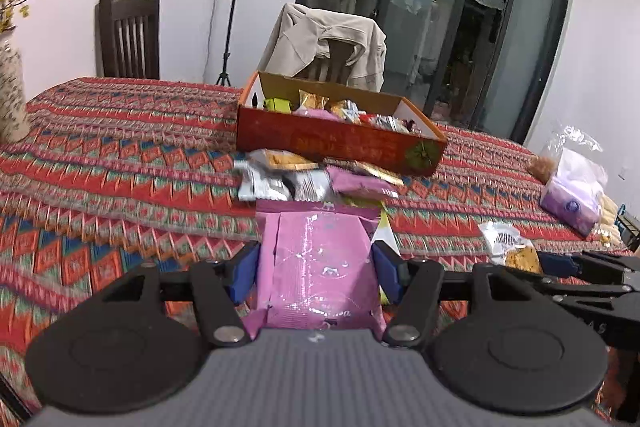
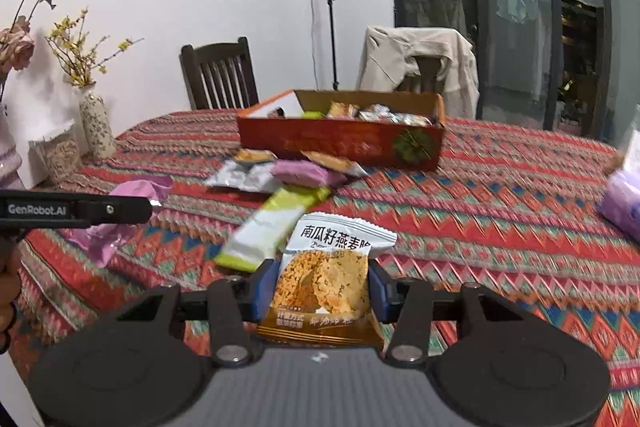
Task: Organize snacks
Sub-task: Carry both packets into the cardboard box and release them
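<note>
My left gripper (image 1: 318, 273) is shut on a pink snack packet (image 1: 320, 267), held above the patterned tablecloth. My right gripper (image 2: 322, 291) is shut on a white-and-brown oat crisp packet (image 2: 326, 279); this packet also shows at the right in the left wrist view (image 1: 512, 251). An orange cardboard box (image 1: 340, 143) (image 2: 340, 141) holding several snacks stands ahead at the table's middle. Loose packets lie in front of it: silver ones (image 1: 276, 183) (image 2: 244, 177), a pink one (image 1: 360, 181) (image 2: 306, 173), a green-and-white bar (image 2: 272, 227). The left gripper and its pink packet show at the left of the right wrist view (image 2: 120, 223).
A patterned vase (image 1: 10, 95) (image 2: 96, 125) with yellow flowers stands at the table's left edge. A purple tissue pack (image 1: 572, 207) (image 2: 622, 203) and a plastic bag (image 1: 572, 155) lie at the right. Two chairs (image 2: 220, 75), one draped with a beige jacket (image 1: 328, 43), stand behind the table.
</note>
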The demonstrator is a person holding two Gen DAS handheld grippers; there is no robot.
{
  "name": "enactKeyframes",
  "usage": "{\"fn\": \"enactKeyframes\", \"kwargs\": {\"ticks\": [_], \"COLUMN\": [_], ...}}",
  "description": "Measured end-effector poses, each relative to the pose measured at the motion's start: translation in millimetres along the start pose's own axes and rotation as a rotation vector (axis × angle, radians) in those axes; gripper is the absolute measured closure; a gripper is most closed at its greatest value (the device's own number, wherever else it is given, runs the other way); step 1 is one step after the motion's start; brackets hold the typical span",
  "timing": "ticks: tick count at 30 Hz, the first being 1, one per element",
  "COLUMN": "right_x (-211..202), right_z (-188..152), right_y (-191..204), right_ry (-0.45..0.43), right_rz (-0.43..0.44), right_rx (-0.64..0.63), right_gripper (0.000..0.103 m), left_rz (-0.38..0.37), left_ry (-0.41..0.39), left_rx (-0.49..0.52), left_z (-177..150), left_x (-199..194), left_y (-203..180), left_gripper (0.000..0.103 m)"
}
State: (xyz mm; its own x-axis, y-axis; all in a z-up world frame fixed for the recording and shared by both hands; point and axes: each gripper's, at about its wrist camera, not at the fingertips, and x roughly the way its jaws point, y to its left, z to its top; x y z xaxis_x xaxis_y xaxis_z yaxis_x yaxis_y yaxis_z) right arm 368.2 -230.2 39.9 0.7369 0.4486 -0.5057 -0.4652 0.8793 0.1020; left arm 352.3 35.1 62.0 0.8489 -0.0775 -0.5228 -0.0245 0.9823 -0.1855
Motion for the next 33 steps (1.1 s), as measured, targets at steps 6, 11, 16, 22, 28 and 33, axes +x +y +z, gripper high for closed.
{"fn": "enactKeyframes", "kwargs": {"ticks": [6, 11, 16, 22, 28, 33], "right_x": [33.1, 80.3, 159.8, 270.9, 319.2, 314.7], "right_z": [66.1, 135.4, 182.8, 192.2, 170.9, 172.9], "right_y": [3.1, -4.8, -29.2, -64.0, -69.0, -68.5], "right_ry": [-0.057, -0.105, -0.090, 0.057, 0.151, 0.143], "right_rz": [0.012, 0.014, -0.018, -0.025, -0.038, -0.026], "right_rx": [-0.084, -0.141, -0.122, -0.051, -0.075, -0.080], "right_gripper": [0.056, 0.056, 0.056, 0.056, 0.055, 0.047], "left_rz": [-0.066, -0.102, -0.147, -0.107, -0.086, -0.084], "left_ry": [-0.065, -0.100, -0.040, 0.089, 0.209, 0.236], "left_rx": [0.073, 0.096, 0.038, -0.034, -0.039, -0.075], "left_z": [80.4, 148.5, 187.2, 197.3, 171.8, 164.7], "left_x": [35.9, 96.1, 180.1, 280.6, 331.1, 338.0], "left_y": [12.1, 8.9, 5.0, 7.7, 6.3, 12.8], "left_gripper": [0.042, 0.041, 0.041, 0.042, 0.041, 0.028]}}
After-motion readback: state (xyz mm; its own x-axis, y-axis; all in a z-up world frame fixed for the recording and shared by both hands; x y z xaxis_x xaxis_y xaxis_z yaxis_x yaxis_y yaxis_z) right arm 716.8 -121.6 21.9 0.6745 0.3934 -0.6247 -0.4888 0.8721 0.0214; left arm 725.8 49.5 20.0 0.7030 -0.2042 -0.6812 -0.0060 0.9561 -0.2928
